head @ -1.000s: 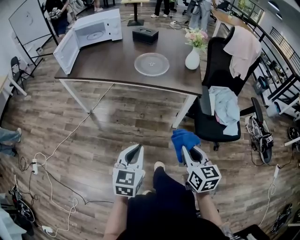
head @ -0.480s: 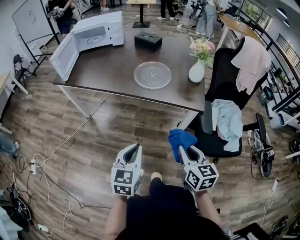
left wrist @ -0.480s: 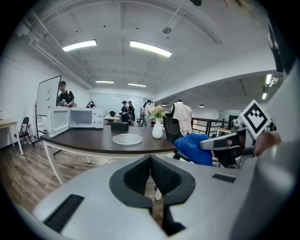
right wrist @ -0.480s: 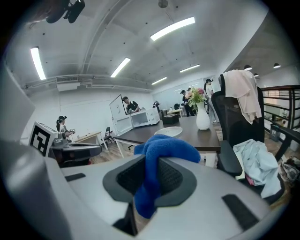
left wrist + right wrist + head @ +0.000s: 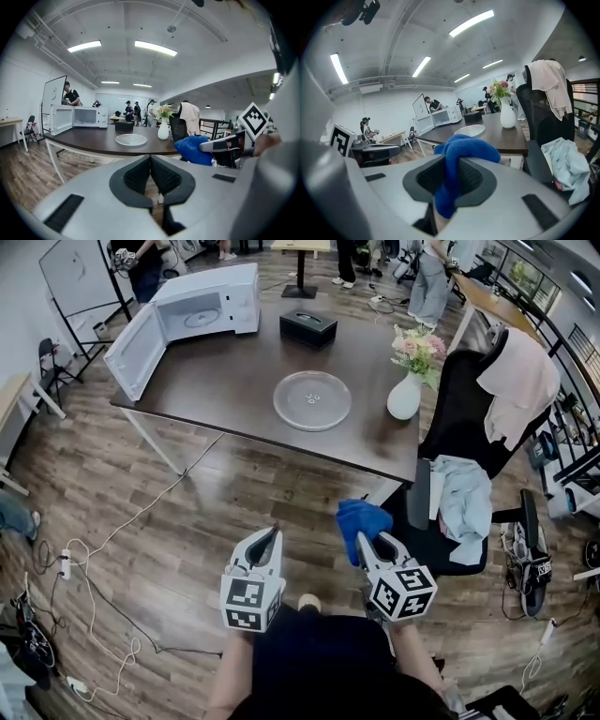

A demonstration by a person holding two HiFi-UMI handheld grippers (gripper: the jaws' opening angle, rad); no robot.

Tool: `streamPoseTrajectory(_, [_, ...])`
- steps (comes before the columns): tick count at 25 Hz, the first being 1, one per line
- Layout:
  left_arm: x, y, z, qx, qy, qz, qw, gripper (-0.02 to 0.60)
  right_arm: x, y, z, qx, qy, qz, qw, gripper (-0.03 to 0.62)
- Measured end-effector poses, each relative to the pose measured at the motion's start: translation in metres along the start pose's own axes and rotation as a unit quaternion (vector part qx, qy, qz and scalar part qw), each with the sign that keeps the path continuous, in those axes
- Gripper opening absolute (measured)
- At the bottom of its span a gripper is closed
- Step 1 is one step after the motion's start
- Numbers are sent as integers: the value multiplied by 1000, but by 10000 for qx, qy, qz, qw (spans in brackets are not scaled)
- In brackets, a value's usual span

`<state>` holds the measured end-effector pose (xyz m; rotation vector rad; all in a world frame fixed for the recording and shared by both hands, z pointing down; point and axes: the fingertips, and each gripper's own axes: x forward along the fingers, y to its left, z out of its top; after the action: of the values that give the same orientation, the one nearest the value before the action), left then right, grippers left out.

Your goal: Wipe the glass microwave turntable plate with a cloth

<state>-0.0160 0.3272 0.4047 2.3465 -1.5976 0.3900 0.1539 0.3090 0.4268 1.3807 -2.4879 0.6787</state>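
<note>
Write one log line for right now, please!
left gripper: shut, empty | right gripper: shut on blue cloth | glass turntable plate: on table, untouched | microwave: door open

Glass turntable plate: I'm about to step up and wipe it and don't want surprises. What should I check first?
1. Cloth held: ok. The blue cloth is clamped between the right gripper's jaws.
2. Other gripper free: ok. The left gripper's jaws are together on nothing.
3. Plate clear: ok. The glass plate lies flat on the table with nothing on it.
4. Plate in reach: not ok. Both grippers hang over the floor, short of the table.
5. Room beside plate: ok. The vase stands apart, though close on the right.
6. Where the dirt is: cannot tell.
</note>
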Motion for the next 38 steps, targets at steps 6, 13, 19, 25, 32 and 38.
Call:
streamPoseTrajectory(6, [6,0,-2,-5,115,5,9999,5,4,-2,-7,182,79,60,9998,49])
streamPoseTrajectory(13, [14,-5,-5,-25,181,-60,9998,5,5,-8,-15,305,194,41,9993,48])
streamPoseTrajectory(19, [30,2,2,-68,183,-68,9998,5,18,-17,-6,309,188,7,9993,49])
streamPoseTrajectory(25, [59,20,16,-31,210,-101,9997,5,50,-24,6,363,252,42,9990,48])
streamPoseTrajectory(32, [106,57,35,-37,258,-89,9996,5,100,-42,40,365,199,-101,9991,48])
streamPoseTrajectory(38, [149,94,58,-43,268,-205,9994,5,152,-56,73,329,220,-161,9991,49])
